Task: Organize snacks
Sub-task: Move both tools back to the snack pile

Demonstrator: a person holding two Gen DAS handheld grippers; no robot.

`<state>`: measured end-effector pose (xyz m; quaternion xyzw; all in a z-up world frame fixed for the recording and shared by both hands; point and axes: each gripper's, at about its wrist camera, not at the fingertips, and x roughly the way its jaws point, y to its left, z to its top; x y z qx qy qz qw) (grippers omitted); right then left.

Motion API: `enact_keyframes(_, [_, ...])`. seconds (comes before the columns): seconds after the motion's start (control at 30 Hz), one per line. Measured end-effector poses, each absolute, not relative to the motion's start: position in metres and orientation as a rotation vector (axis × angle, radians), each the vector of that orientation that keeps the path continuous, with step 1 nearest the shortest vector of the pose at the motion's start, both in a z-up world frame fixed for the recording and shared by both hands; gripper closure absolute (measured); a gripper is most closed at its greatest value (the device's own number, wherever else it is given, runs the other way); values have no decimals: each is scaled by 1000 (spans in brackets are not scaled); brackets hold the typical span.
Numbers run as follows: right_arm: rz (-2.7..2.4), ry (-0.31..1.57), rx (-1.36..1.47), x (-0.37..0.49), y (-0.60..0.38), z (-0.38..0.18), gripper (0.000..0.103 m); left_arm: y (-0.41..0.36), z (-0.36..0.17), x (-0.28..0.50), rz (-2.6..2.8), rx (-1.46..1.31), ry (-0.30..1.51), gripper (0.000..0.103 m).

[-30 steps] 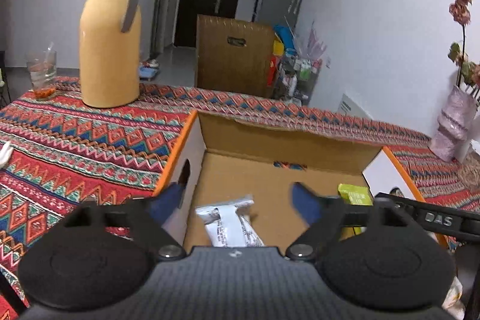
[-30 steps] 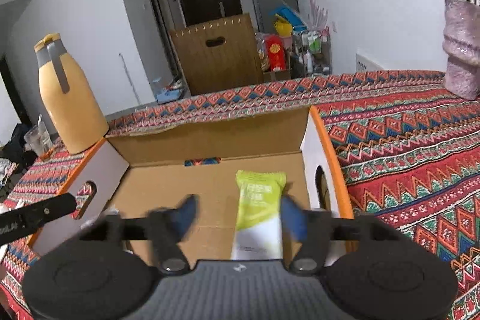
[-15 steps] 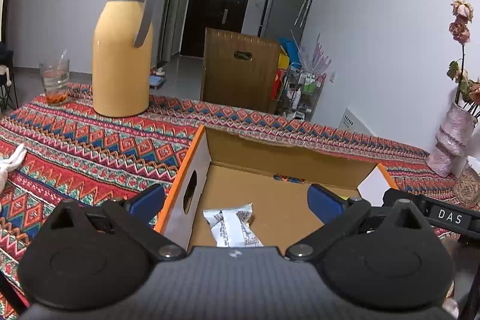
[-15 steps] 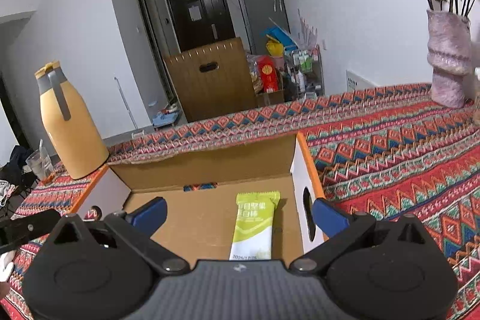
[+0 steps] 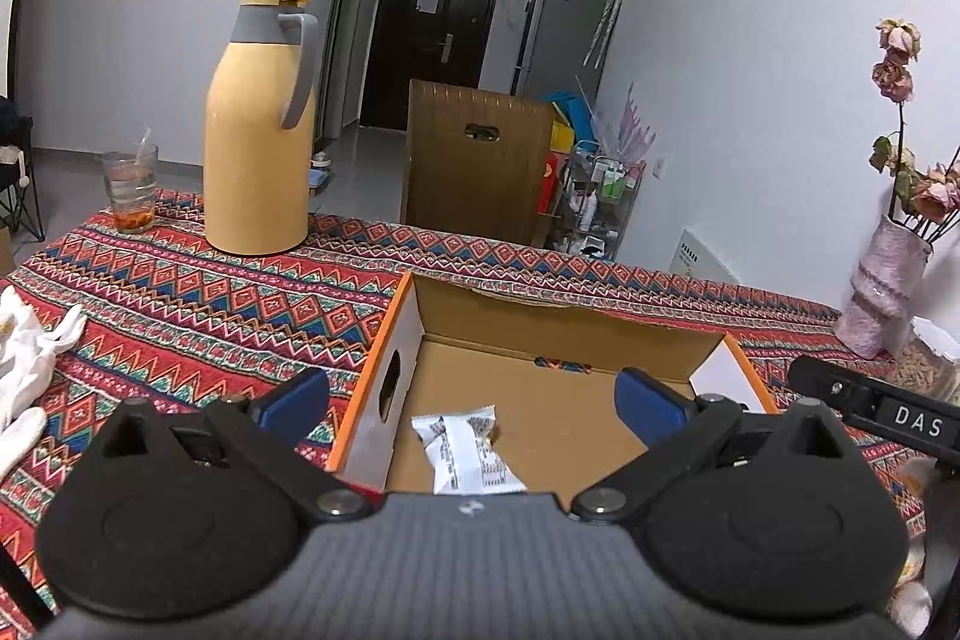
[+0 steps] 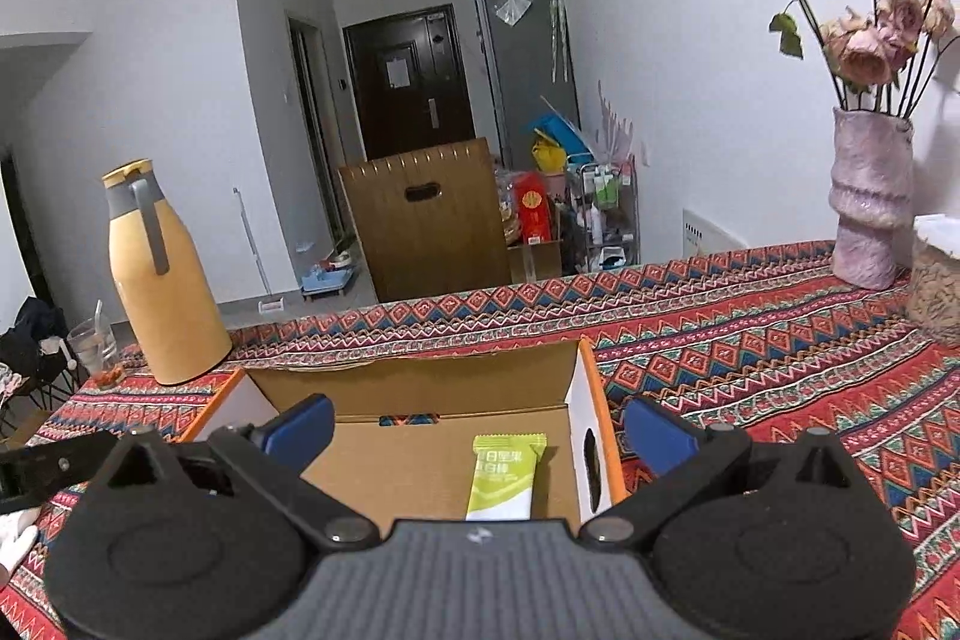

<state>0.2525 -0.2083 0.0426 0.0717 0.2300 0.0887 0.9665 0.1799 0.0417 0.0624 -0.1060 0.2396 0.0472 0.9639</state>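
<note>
Both your grippers are released: the left gripper (image 5: 471, 400) and right gripper (image 6: 477, 427) hold nothing. The white snack (image 5: 465, 454) and green snack (image 6: 504, 478) lie flat in the cardboard box (image 6: 420, 382) at twelve o'clock, already delivered.

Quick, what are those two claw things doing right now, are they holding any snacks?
Left gripper: jaws wide open, holding nothing; white snack packet lies in the box.
Right gripper: jaws wide open, holding nothing; green snack bar lies in the box.

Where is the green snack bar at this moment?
In the right wrist view, the green snack bar lies flat on the floor of the open cardboard box, close to its right wall with the handle hole.
</note>
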Motion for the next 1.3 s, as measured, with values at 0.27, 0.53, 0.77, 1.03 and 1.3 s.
enact_keyframes(0.27, [185, 451, 130, 208, -215, 34, 0, 44, 58, 146, 95, -198, 505, 0])
enact_keyframes(0.53, [199, 437, 103, 165, -215, 18, 0, 51, 39, 118, 98, -194, 537, 0])
enact_keyframes(0.77, [224, 429, 70, 134, -210, 3, 0, 56, 19, 93, 86, -174, 558, 0])
enact_keyframes(1.03, [237, 442, 52, 109, -203, -16, 0, 62, -9, 77, 80, -157, 572, 0])
enact_keyframes(1.3, [227, 477, 23, 94, -196, -30, 0, 66, -30, 74, 74, -162, 562, 0])
